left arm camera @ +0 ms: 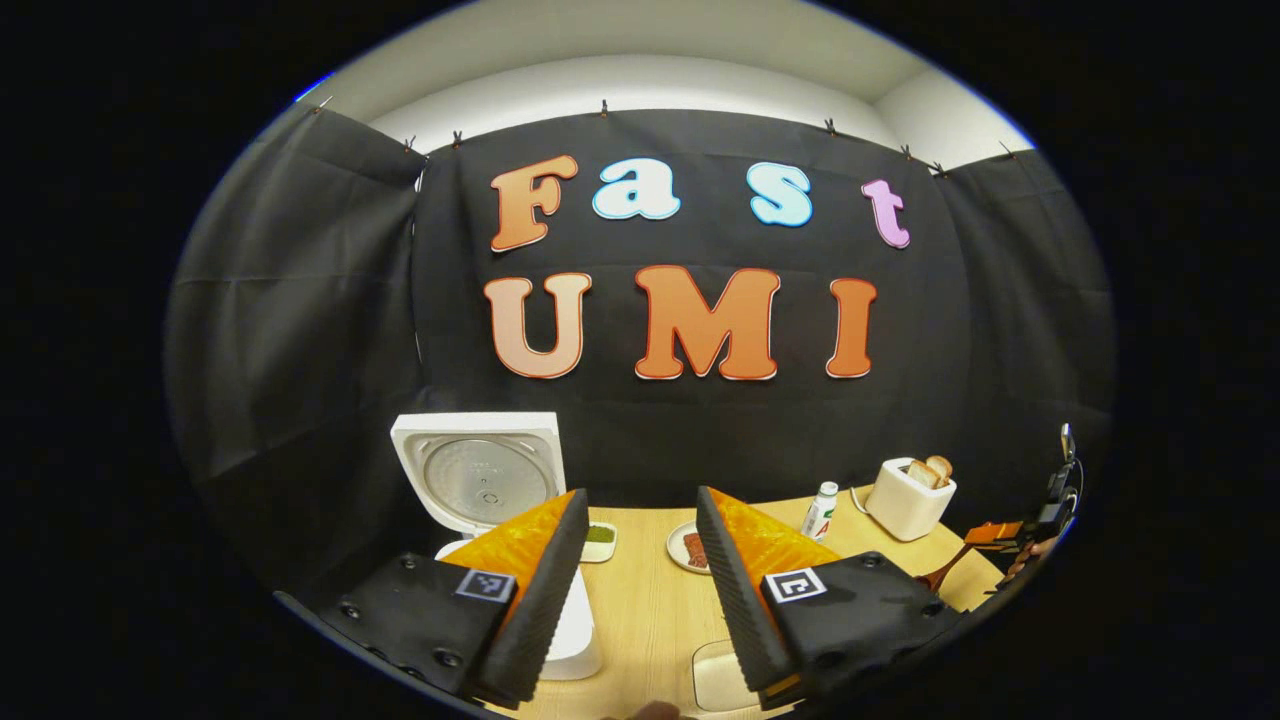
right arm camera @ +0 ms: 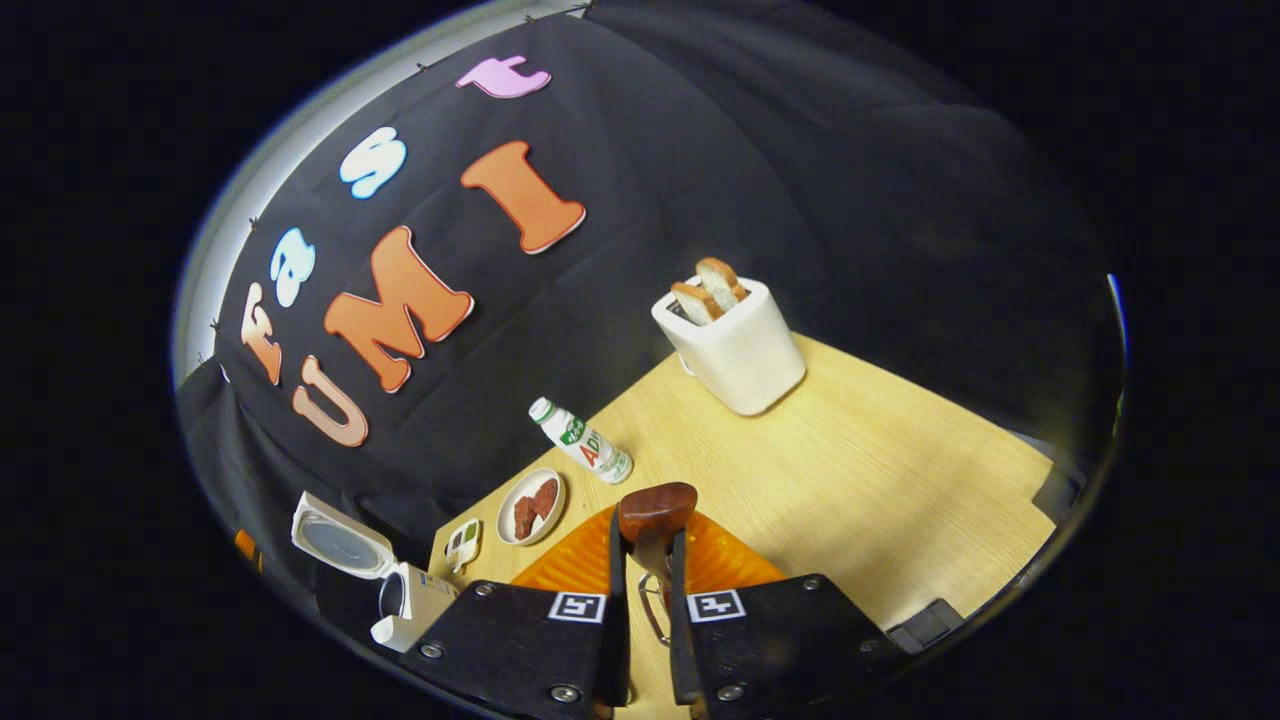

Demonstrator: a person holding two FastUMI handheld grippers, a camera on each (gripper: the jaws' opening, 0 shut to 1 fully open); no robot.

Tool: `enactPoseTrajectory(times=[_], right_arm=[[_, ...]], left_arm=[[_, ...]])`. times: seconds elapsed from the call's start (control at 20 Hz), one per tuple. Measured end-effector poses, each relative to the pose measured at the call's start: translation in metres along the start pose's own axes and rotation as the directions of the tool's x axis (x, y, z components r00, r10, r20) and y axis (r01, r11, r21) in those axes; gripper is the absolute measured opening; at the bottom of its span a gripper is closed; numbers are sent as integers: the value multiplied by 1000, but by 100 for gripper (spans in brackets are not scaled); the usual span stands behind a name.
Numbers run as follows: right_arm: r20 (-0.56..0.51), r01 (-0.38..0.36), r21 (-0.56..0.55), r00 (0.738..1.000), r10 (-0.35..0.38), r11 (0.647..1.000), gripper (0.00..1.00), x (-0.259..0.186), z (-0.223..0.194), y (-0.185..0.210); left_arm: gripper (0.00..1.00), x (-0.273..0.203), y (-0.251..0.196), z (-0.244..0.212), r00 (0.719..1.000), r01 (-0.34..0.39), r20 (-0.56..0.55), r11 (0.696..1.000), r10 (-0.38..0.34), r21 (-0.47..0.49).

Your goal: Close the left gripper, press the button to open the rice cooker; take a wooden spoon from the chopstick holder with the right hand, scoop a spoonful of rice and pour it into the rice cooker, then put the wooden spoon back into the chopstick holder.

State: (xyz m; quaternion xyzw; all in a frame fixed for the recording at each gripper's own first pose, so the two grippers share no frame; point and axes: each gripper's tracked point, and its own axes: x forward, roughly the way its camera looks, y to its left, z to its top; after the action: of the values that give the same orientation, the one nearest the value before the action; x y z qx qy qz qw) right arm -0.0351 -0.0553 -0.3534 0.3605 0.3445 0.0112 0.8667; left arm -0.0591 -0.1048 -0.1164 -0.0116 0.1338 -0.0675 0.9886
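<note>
The brown wooden spoon point(right arm camera: 655, 515) is pinched tight between the fingers of the right gripper point(right arm camera: 646, 560), bowl up, so it can be carried to scoop rice. The left gripper point(left arm camera: 640, 560) is held wide apart with nothing in it, out of the way. Farther off on the pale wooden table point(right arm camera: 860, 470), the white rice cooker point(left arm camera: 480, 480) stands with its lid up, ready for rice.
</note>
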Motion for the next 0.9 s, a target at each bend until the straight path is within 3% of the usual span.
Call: enactPoseTrajectory(times=[0.15, 0.5, 0.7, 0.75, 0.8, 0.9], right_arm=[[72, -1, -15, 997, 2, 1000, 16, -25, 17, 27], [154, -63, -118, 985, 81, 991, 16, -71, 26, 117], [131, -104, -183, 983, 129, 978, 16, -79, 0, 163], [109, -111, -206, 985, 136, 972, 11, -79, -13, 171], [81, -118, -224, 987, 139, 967, 16, -78, -27, 177], [19, -148, -232, 987, 157, 961, 16, -76, -57, 191]], left_arm=[[90, 2, 26, 20, 997, -27, 65, 1000, 27, 1], [94, -2, 69, 40, 984, -59, 166, 998, 57, 6], [94, -1, 88, 34, 983, -59, 173, 998, 58, 1], [94, -1, 92, 31, 984, -57, 170, 998, 56, 0], [94, 1, 96, 28, 985, -55, 165, 998, 55, -3], [94, 2, 107, 21, 986, -54, 154, 999, 55, -8]])
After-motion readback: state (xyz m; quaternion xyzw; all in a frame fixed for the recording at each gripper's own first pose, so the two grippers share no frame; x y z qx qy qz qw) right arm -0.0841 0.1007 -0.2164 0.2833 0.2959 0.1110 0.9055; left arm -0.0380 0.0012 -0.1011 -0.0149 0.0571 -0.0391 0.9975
